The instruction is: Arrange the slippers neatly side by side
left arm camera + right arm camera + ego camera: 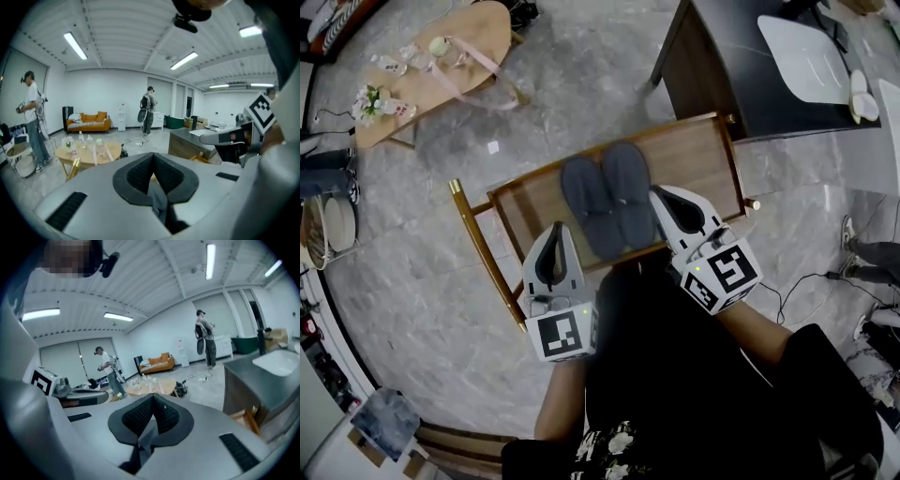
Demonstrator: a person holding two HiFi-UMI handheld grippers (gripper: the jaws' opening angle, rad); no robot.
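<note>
Two dark grey slippers lie side by side, touching, on a small wooden table in the head view. My left gripper hovers raised at the table's near left edge, shut with nothing between its pads. Raised to the right of the slippers, my right gripper is shut and holds nothing either. In the left gripper view the left gripper has its dark pads pressed together, and the same shows for the right gripper in the right gripper view. Neither gripper view shows the slippers.
A dark desk with a white tray stands beyond the table at the right. A round wooden table with bottles and flowers stands at the far left. Cables trail over the grey floor at the right. People stand in the room.
</note>
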